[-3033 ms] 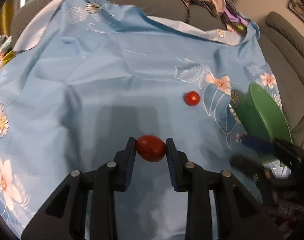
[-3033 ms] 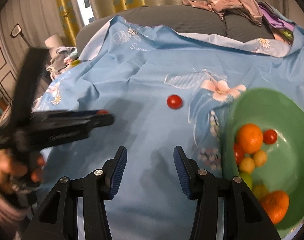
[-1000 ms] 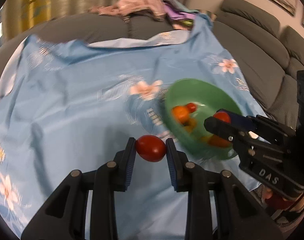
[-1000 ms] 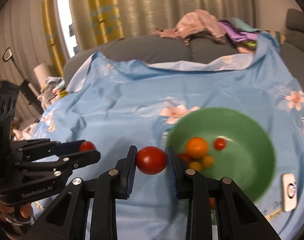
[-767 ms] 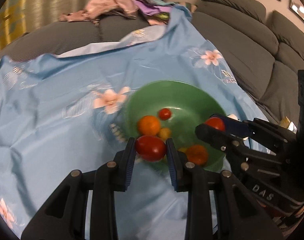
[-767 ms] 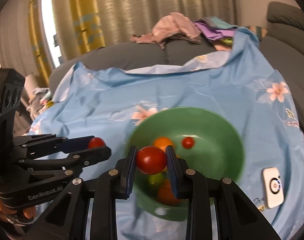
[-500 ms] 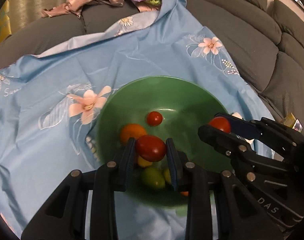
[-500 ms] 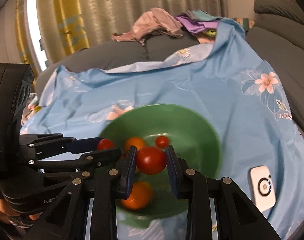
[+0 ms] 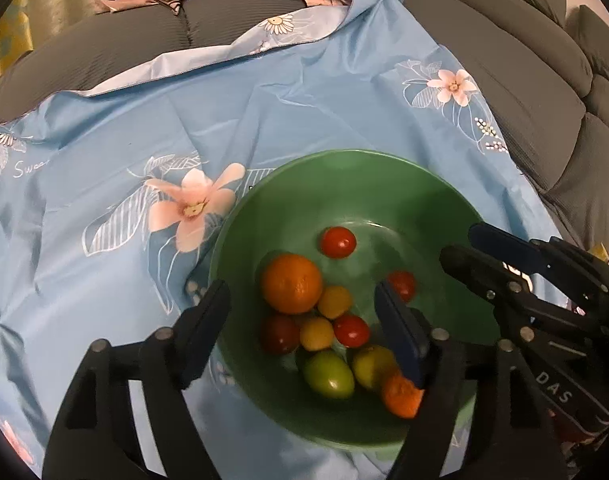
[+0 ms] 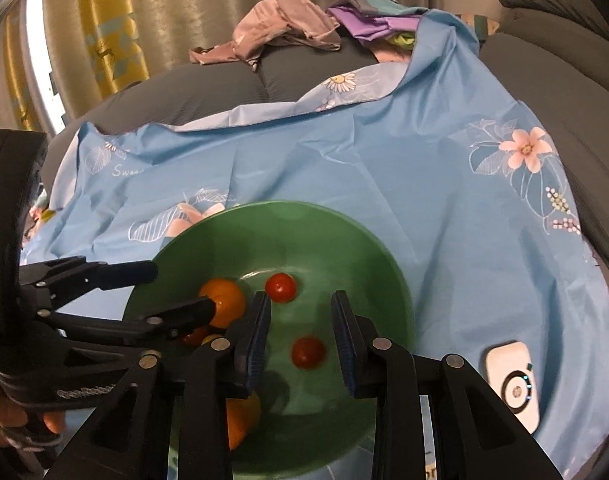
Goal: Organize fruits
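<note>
A green bowl (image 9: 344,168) sits on a blue floral cloth and holds several fruits: an orange (image 9: 291,283), red tomatoes (image 9: 338,242), small yellow fruits and green ones (image 9: 329,374). My left gripper (image 9: 304,308) is open and empty, over the bowl's near side. My right gripper (image 10: 300,334) is open and empty above the bowl (image 10: 304,216). A red tomato (image 10: 308,353) lies in the bowl between its jaws, apart from the pads. Another red tomato (image 10: 280,287) lies further in, beside the orange (image 10: 221,300). Each gripper shows in the other's view.
The blue cloth (image 9: 144,128) covers a grey sofa (image 9: 524,60). A white device (image 10: 512,384) lies on the cloth right of the bowl. Clothes (image 10: 284,28) are piled on the sofa back. Curtains (image 10: 116,12) hang behind.
Both grippers have opened over the bowl. The red tomato each held half a second ago has left the jaws and now lies in the bowl.
</note>
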Demonstrator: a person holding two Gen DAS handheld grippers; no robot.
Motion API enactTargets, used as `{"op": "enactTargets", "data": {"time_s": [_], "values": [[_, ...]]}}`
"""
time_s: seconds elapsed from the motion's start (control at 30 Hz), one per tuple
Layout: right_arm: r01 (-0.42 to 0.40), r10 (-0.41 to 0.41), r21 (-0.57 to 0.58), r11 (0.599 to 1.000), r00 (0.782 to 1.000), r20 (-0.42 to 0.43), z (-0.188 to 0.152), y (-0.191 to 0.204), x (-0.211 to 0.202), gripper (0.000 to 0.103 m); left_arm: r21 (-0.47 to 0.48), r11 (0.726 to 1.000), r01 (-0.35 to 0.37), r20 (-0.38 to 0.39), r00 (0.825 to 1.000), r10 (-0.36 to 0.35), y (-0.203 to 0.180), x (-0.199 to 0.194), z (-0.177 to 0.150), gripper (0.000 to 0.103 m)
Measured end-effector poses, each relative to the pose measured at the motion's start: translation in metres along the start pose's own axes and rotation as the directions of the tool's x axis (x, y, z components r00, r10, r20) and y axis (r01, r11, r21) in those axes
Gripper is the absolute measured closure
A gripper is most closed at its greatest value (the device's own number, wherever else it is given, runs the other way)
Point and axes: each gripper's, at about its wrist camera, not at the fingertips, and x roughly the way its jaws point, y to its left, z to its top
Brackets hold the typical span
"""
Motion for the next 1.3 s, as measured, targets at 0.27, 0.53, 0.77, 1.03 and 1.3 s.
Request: {"op": "enactTargets", "data": {"time_s": [0.27, 0.53, 0.77, 1.03, 1.3], "values": [[0.023, -0.024, -0.012, 1.0, 0.995, -0.098, 0.012, -0.001, -0.027, 0.066, -0.035, 0.999, -0.035, 0.037, 0.999, 0.037, -0.007, -0.052, 0.009, 0.001], [0.036, -0.041, -0.041, 0.999, 0.99, -0.132, 0.032, 0.002, -0.065, 0.06, -0.125, 0.992, -0.018, 0.052, 0.998, 0.025, -0.004, -0.093, 0.023, 0.001], [0.018, -0.027, -0.068, 0.998, 0.991, -0.131, 0.046, 0.002, -0.087, 0.06, -0.097, 0.989, -0.11, 0.024, 0.993, 0.113, -0.013, -0.11, 0.037, 0.001], [0.027, -0.034, -0.06, 0.998, 0.991, -0.126, 0.052, -0.002, -0.097, 0.06, 0.0, 0.982, -0.187, 0.0, 0.982, 0.187, -0.025, -0.108, 0.032, 0.001], [0.03, -0.036, -0.048, 0.998, 0.991, -0.129, 0.052, -0.006, -0.098, 0.06, 0.037, 0.981, -0.192, -0.008, 0.981, 0.192, -0.034, -0.106, 0.029, 0.001]]}}
